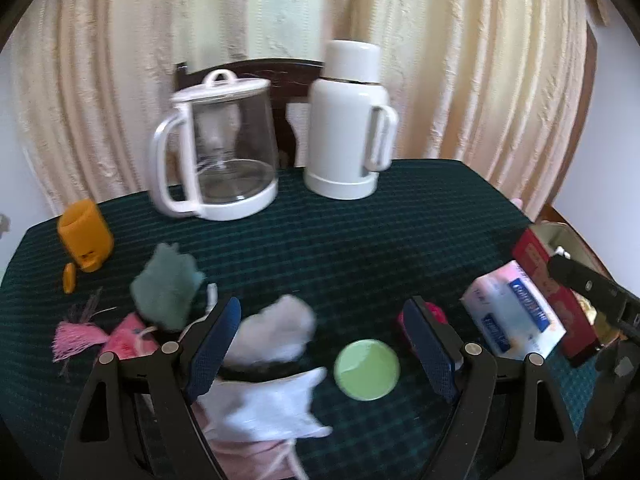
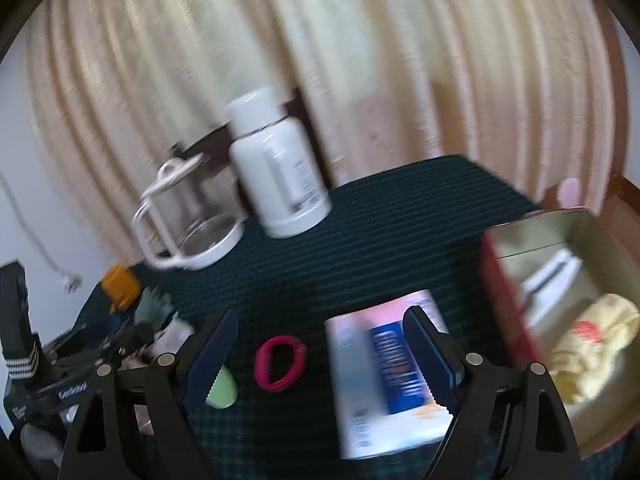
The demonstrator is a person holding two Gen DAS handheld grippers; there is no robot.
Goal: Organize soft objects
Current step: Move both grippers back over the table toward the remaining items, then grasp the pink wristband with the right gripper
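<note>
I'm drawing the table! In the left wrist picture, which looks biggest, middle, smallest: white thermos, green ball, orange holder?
1. white thermos, clearly largest
2. green ball and orange holder: they look alike in size, and the ball sits nearer the camera, so I won't rank them.

A wide strip of dark checked tablecloth [image 1: 380, 240] lies open mid-table, hemmed by a glass kettle [image 1: 224, 152] and white flask [image 1: 346, 124] behind, soft toys [image 1: 168, 284] left, and a red box [image 2: 560, 320] right.
</note>
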